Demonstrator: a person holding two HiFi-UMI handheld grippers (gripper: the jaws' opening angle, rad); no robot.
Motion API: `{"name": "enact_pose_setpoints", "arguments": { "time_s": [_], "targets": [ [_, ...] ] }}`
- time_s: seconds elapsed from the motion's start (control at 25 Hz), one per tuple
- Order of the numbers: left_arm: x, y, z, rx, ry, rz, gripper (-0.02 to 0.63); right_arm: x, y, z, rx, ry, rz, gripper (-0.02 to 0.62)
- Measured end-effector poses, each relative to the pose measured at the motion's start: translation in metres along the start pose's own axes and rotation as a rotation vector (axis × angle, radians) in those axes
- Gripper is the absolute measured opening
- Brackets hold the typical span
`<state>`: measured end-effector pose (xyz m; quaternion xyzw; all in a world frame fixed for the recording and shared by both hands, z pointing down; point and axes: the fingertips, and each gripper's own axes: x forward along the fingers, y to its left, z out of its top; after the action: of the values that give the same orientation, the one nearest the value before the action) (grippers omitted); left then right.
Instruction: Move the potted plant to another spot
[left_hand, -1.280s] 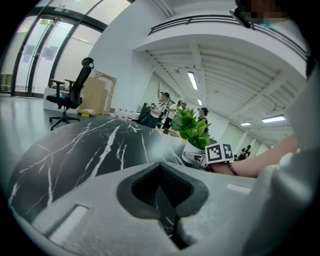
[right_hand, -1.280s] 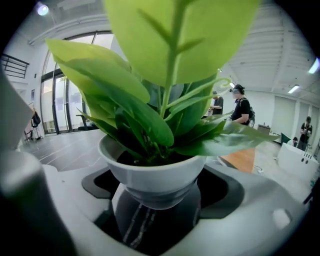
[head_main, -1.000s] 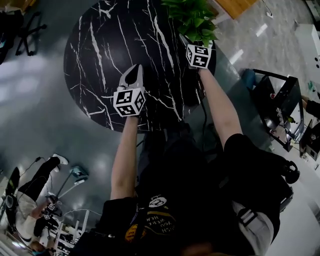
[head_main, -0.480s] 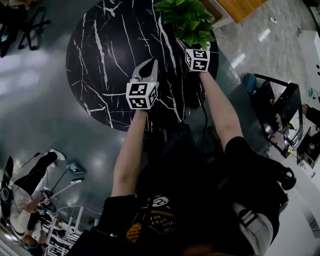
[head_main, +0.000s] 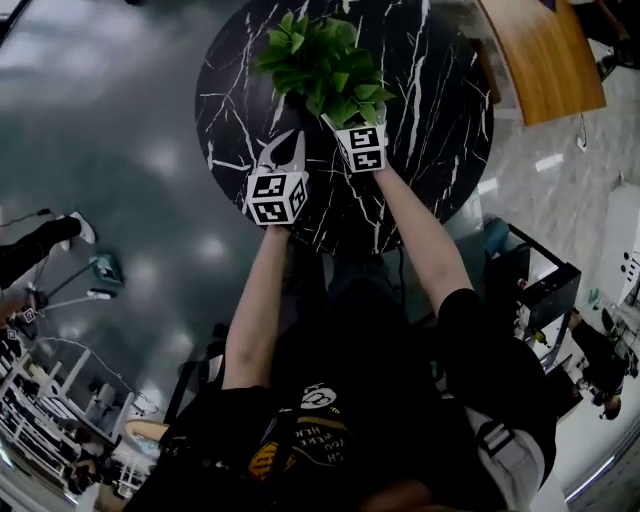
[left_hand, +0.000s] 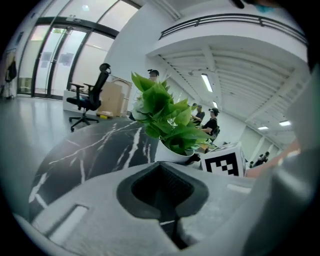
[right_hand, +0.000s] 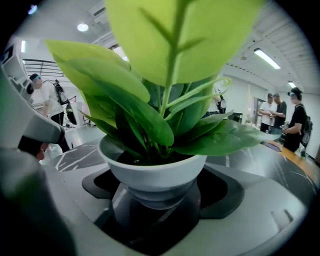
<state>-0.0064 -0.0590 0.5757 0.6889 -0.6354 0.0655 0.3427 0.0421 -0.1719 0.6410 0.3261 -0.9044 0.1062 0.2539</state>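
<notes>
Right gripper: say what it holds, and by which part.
The right gripper holds the potted plant by the narrow lower part of its pot. The left gripper holds nothing.

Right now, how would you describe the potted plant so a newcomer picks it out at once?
Find the round black table veined with white. Over it, the potted plant sits between the right gripper's fingers. It is the only green thing there: broad leaves in a small white pot.

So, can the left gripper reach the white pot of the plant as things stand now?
Probably yes: the left gripper sits close beside the white pot with nothing between them, but the right gripper grips it.
</notes>
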Motion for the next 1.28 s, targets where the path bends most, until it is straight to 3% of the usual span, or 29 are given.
{"name": "enact_pose_setpoints", "arguments": {
  "time_s": [0.16, 0.36, 0.48, 0.64, 0.84, 1.0, 1.08, 1.12, 1.2, 1.28],
  "targets": [
    [-0.05, 0.06, -0.005, -0.091, -0.064, 0.156, 0.005, 0.029, 0.099, 0.013, -0.082, 0.003, 0.171, 0.486],
    [-0.112, 0.115, -0.015, -0.173, -0.125, 0.278, 0.005, 0.044, 0.203, 0.018, -0.148, 0.013, 0.316, 0.486],
    [-0.143, 0.136, -0.024, -0.22, -0.159, 0.341, 0.005, 0.051, 0.242, 0.021, -0.184, -0.003, 0.374, 0.486],
    [-0.174, 0.142, -0.036, -0.258, -0.18, 0.364, 0.005, 0.048, 0.253, 0.024, -0.19, 0.015, 0.401, 0.486],
    [-0.181, 0.13, -0.05, -0.288, -0.173, 0.337, 0.005, 0.029, 0.242, 0.015, -0.173, 0.04, 0.44, 0.49],
    [-0.179, 0.113, -0.045, -0.27, -0.159, 0.293, 0.005, 0.003, 0.221, -0.001, -0.138, 0.115, 0.384, 0.492],
    [-0.183, 0.093, -0.04, -0.239, -0.141, 0.264, 0.005, -0.031, 0.215, -0.01, -0.118, 0.156, 0.379, 0.435],
    [-0.186, 0.08, -0.035, -0.211, -0.127, 0.25, 0.005, -0.053, 0.214, -0.01, -0.109, 0.167, 0.385, 0.368],
    [-0.195, 0.053, -0.018, -0.118, -0.109, 0.228, 0.005, -0.098, 0.21, 0.003, -0.085, 0.16, 0.392, 0.166],
    [-0.205, 0.027, 0.001, -0.006, -0.108, 0.217, 0.005, -0.138, 0.207, 0.027, -0.044, 0.122, 0.379, 0.051]
  ]
}}
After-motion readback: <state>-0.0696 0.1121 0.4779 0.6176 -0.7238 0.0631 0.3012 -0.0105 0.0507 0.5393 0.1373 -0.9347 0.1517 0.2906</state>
